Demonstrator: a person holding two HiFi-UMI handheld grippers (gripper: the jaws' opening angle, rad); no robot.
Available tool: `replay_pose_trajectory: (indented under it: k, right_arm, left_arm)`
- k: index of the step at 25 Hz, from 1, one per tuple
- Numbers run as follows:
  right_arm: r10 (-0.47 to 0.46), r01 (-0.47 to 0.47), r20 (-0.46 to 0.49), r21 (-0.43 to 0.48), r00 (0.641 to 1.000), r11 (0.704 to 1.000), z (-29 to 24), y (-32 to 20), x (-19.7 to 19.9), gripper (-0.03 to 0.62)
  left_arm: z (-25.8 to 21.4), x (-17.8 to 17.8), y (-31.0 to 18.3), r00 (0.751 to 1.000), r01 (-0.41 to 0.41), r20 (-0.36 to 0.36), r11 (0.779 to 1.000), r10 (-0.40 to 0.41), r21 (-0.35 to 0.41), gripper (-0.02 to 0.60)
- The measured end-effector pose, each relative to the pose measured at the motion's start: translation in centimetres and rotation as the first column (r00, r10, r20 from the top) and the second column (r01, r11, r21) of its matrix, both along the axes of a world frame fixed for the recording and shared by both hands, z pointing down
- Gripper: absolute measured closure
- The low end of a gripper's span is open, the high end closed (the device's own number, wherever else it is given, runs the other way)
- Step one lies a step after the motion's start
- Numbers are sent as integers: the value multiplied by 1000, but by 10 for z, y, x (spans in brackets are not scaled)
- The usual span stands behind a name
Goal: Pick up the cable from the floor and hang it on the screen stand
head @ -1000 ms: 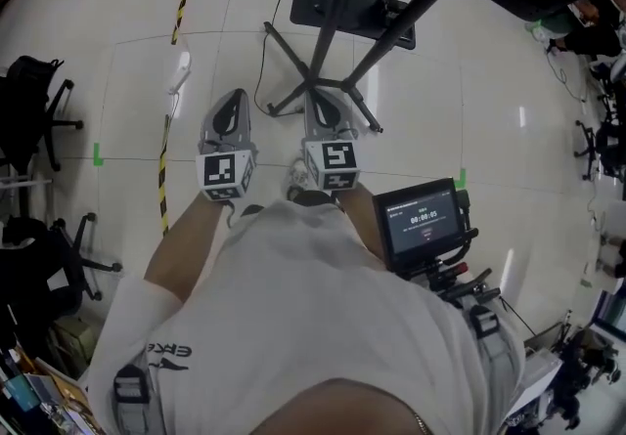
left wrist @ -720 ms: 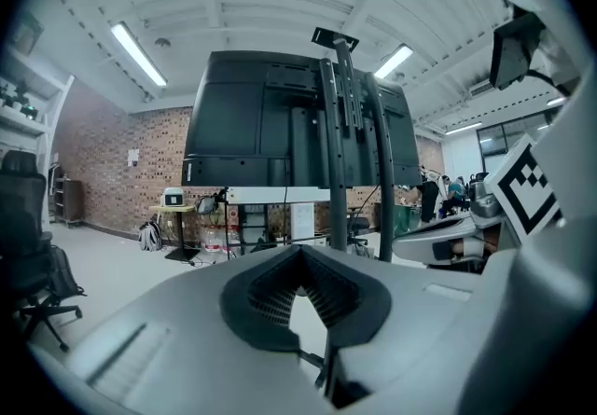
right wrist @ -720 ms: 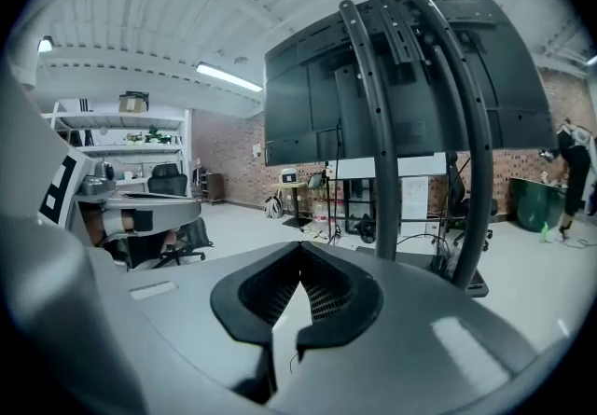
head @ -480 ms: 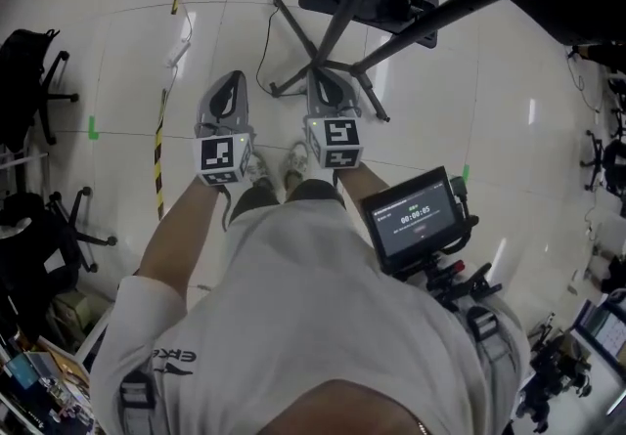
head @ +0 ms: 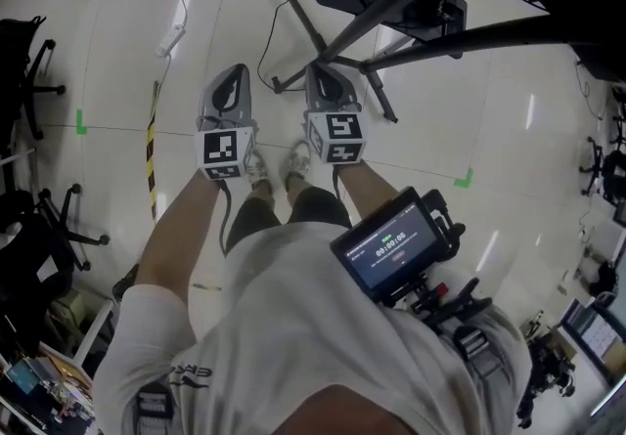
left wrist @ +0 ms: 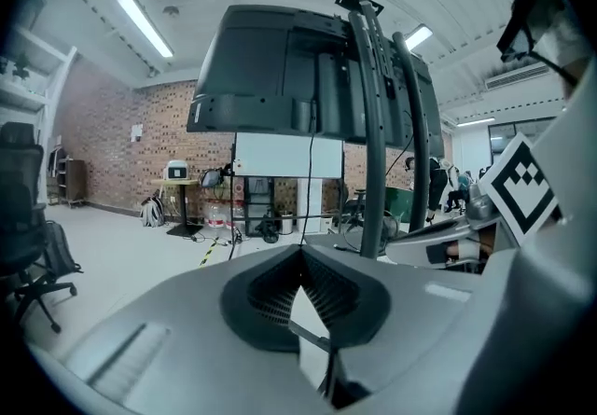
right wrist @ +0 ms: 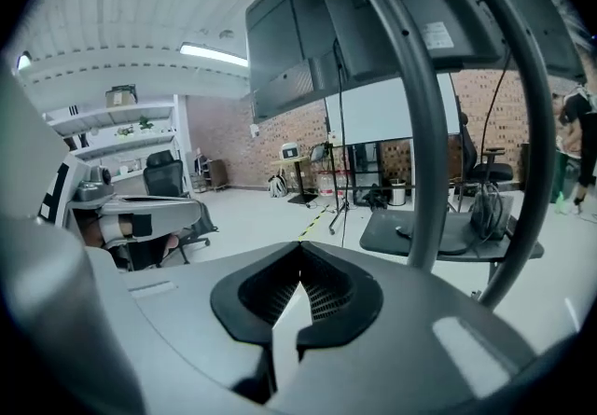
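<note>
A thin black cable [head: 261,60] lies curved on the pale floor, just left of the screen stand's [head: 391,8] splayed legs. My left gripper [head: 235,76] and right gripper [head: 323,76] are held side by side above the floor, pointing at the stand's base. Both are shut with nothing between the pads. In the left gripper view the left gripper [left wrist: 300,252] faces the back of the dark screen [left wrist: 280,68] on its curved poles [left wrist: 373,124]. The right gripper [right wrist: 299,253] sits close under the stand's poles [right wrist: 420,124].
Black office chairs [head: 29,62] stand at the left. Yellow-black tape [head: 152,145] and a white object [head: 172,22] lie on the floor left of the grippers. A small monitor rig [head: 391,247] hangs at the person's waist. The person's shoes [head: 256,169] are just behind the grippers.
Both grippers have sunk toward the floor, still side by side and shut. The stand's legs and base plate have slid up the picture, and the waist monitor has shifted left.
</note>
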State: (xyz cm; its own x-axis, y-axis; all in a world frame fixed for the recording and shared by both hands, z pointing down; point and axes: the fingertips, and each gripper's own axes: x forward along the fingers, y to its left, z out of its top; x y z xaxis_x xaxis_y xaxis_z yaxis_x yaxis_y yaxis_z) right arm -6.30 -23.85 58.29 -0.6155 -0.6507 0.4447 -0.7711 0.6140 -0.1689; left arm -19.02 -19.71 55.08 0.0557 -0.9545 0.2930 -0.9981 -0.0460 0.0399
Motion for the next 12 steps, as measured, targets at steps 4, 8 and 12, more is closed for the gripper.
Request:
replay_pose_trajectory:
  k: [4, 8, 12]
  right_arm:
    - [2, -3, -7, -34, 1000, 999, 64, -19, -12, 580]
    - [0, -1, -15, -61, 1000, 998, 139, -34, -29, 580]
    - [3, -6, -24, -92, 1000, 996, 215, -43, -41, 580]
  left_arm:
    - [63, -13, -19, 1000, -6, -1, 1000, 6, -18, 580]
    - [135, -29, -37, 1000, -6, -8, 999, 6, -38, 580]
    - [211, -40, -49, 999, -15, -29, 998, 13, -63, 580]
